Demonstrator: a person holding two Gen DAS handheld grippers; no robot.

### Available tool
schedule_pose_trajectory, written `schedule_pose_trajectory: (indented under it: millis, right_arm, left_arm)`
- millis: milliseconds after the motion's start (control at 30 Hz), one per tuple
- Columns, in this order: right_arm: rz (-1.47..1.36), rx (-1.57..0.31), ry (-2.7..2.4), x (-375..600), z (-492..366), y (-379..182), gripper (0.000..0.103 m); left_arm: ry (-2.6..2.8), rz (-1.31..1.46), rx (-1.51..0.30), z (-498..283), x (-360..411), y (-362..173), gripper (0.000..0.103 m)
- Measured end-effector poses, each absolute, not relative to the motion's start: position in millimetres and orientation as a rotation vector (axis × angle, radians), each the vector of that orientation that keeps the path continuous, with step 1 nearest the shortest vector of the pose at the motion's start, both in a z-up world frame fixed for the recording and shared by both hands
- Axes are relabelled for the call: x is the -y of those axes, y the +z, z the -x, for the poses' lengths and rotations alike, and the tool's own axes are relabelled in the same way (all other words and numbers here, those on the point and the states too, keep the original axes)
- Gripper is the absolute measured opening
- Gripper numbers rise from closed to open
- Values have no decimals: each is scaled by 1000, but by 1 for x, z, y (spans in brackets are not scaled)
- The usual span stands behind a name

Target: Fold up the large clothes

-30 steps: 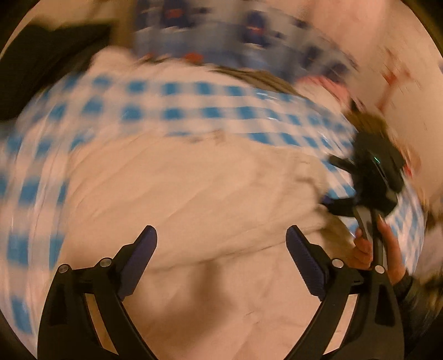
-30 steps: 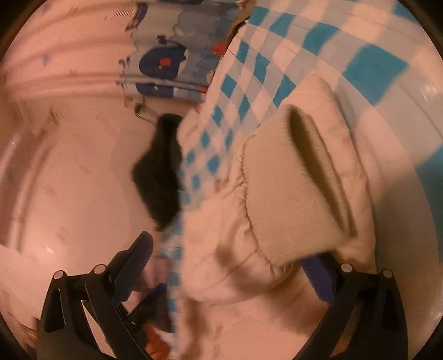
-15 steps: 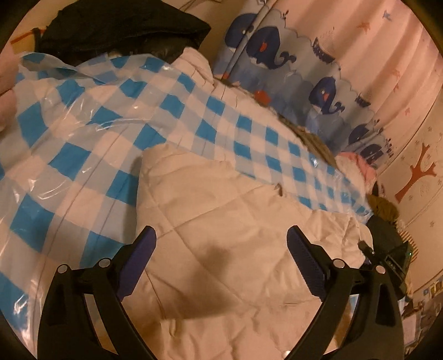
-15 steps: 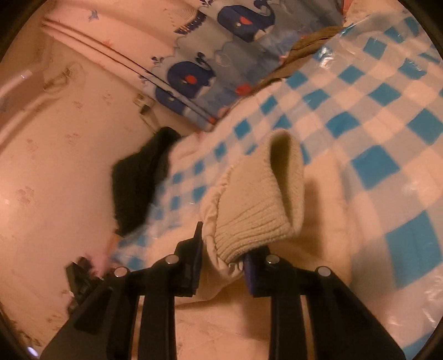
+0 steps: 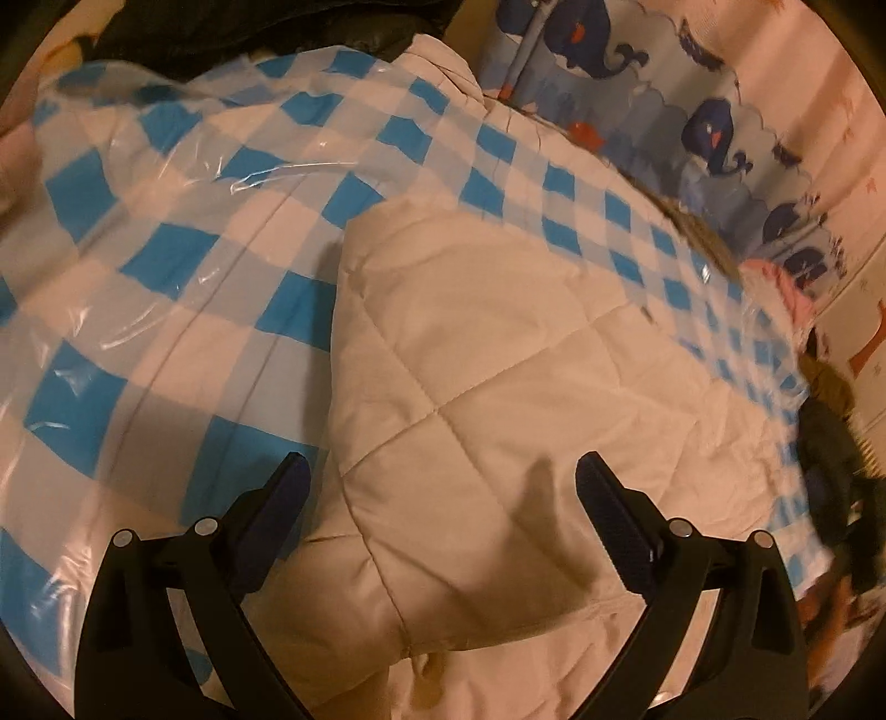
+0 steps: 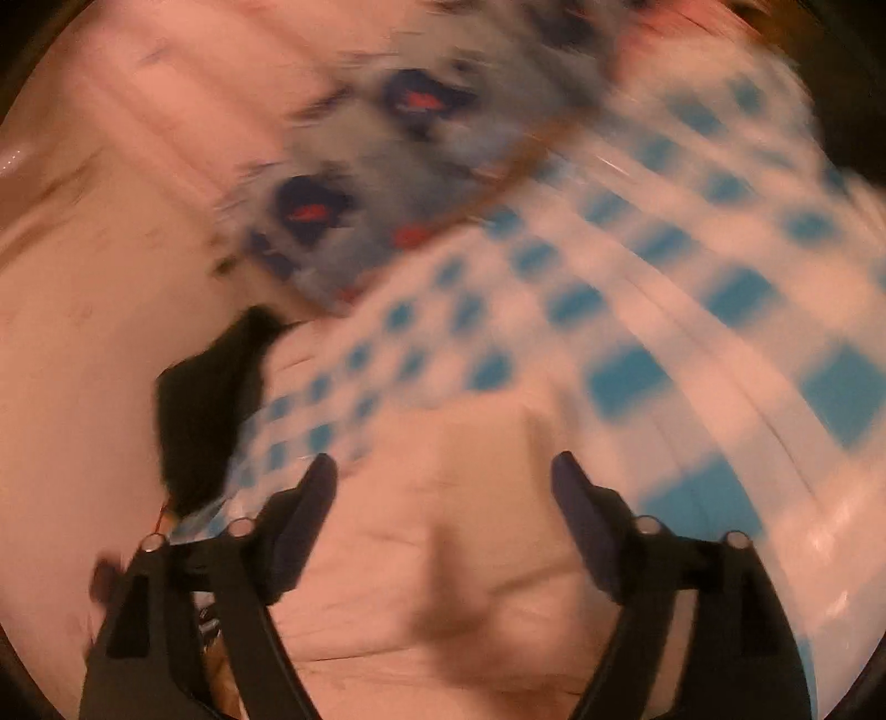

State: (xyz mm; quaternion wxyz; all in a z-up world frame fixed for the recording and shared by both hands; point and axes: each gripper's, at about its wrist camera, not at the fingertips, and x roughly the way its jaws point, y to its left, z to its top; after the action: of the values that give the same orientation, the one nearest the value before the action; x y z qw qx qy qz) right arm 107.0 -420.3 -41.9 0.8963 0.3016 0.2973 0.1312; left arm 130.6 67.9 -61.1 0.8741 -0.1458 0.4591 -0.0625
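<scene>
Both of my grippers are hanging over the bed with their fingers spread wide, and neither one is holding anything. On my left gripper (image 5: 440,479), the two dark blue pads (image 5: 277,509) are sitting far apart, and the cream quilted jacket (image 5: 498,399) is showing in the gap between them. I am looking down at the jacket from this side: it is lying puffy and folded over on the blue and white checked sheet (image 5: 166,249), which is looking shiny like plastic. One folded corner of the jacket is pointing up toward the far side of the bed. A black piece of clothing (image 5: 249,27) is lying at the far edge of the sheet, and a whale curtain (image 5: 664,111) is hanging behind the bed. At the right edge of this view something dark is showing, but it is too blurry for me to name. My right gripper (image 6: 443,487) is also gaping wide, and its view is very smeared. I am still making out the cream jacket (image 6: 470,554) under and between its fingers, the checked sheet (image 6: 720,332) beyond it, the black clothing (image 6: 205,410) to the left, and the whale curtain (image 6: 376,183) farther back.
</scene>
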Motion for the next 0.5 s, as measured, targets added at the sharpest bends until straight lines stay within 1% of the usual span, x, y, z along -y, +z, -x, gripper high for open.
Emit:
schedule_pose_trajectory:
  millis: [67,133,167,200,500]
  right_arm:
    - [-549,-707,288,397,-117,-50,88]
    - [-552,-903,272,384,-139,-92,89]
    - [-572,-958,275,385,-144,-113,89]
    - [-575,-953,285,387,-145,-120,89]
    - [-516,-949,272,383,-143,-119,88]
  left_arm:
    - [-113,269,-989,-134,-62,-70,93]
    - [-100,260,-1011,-136,-62,-80,95]
    - [-102,262,-1013,-136,-62,-84,96]
    - [-114,269,-1014,-137,-63,-87,96]
    - [-92,218,-991,-132,-57,-90,97]
